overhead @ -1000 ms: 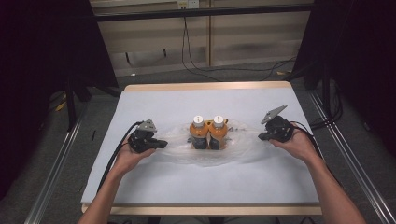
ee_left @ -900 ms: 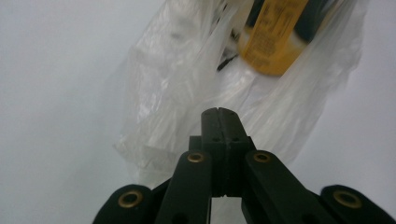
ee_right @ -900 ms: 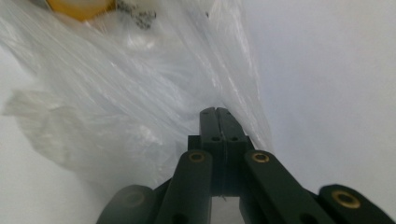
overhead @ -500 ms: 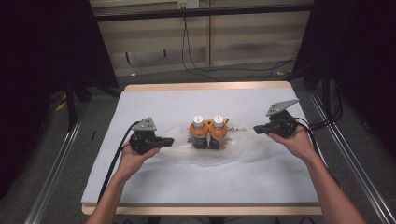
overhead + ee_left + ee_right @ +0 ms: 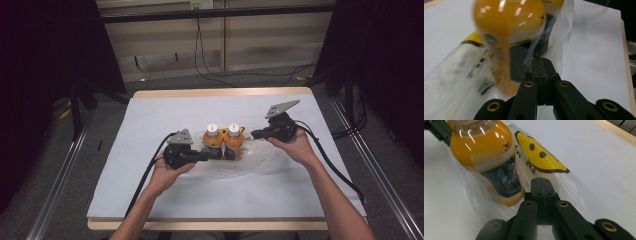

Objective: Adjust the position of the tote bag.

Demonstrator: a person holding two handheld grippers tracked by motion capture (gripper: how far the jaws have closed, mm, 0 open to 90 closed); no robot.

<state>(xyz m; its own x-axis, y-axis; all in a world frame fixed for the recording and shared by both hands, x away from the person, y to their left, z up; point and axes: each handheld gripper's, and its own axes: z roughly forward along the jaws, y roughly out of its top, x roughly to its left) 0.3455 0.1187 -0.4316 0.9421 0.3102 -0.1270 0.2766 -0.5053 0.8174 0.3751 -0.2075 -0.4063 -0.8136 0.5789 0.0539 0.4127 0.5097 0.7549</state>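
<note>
Two orange bottles [image 5: 223, 141] with white caps stand upright side by side near the middle of the table [image 5: 150, 95], inside a clear plastic bag [image 5: 250, 165] that lies crumpled around them on the white cover. In the right gripper view the bag carries a yellow print with black dots [image 5: 539, 155], and the nearer bottle's dark label [image 5: 507, 180] is readable only as blurred characters.

The left gripper [image 5: 202, 156] sits just beside the left bottle, its jaws clamped together on a fold of the bag film, as the left gripper view shows; that view is blurred, and the bottle's top is cut off by the frame. The right gripper [image 5: 255, 134] is just right of the bottles, tilted up, its jaws likewise pinched shut on the bag's film.

Open white cover stretches toward the far edge, the near edge and both side edges. The table's wooden rim shows along the far and near edges. Cables [image 5: 330, 160] trail from both grippers over the near half.
</note>
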